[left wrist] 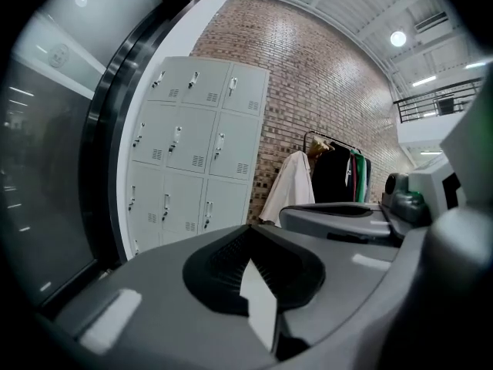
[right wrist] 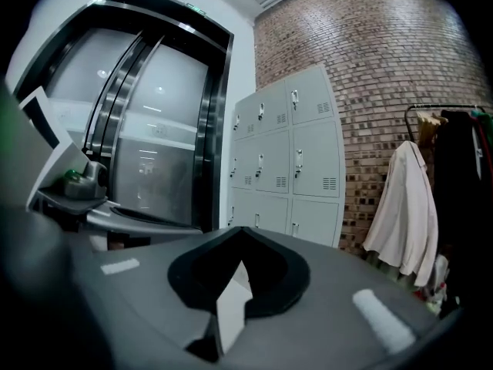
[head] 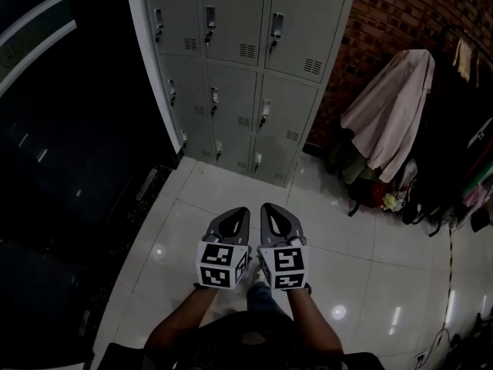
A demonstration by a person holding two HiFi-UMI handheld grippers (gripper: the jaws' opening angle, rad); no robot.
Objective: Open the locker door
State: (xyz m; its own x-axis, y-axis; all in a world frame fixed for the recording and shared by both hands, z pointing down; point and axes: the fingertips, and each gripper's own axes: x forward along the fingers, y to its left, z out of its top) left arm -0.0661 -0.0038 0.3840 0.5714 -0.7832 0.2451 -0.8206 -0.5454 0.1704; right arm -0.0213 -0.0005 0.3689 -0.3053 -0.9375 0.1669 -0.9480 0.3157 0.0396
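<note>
A grey metal locker bank [head: 239, 68] stands against the brick wall, three columns of small doors, all closed, each with a handle [head: 210, 15]. I also see the lockers [left wrist: 192, 145] in the left gripper view and the lockers [right wrist: 289, 156] in the right gripper view. My left gripper [head: 240, 213] and right gripper [head: 266, 209] are held side by side over the white tiled floor, well short of the lockers. Both are shut with nothing between the jaws.
A clothes rack with a pale coat [head: 393, 110] and dark garments [head: 462, 153] stands right of the lockers. A dark glass wall [head: 69, 129] runs along the left. The brick wall [head: 393, 14] is behind. White floor tiles [head: 370, 237] lie between me and the lockers.
</note>
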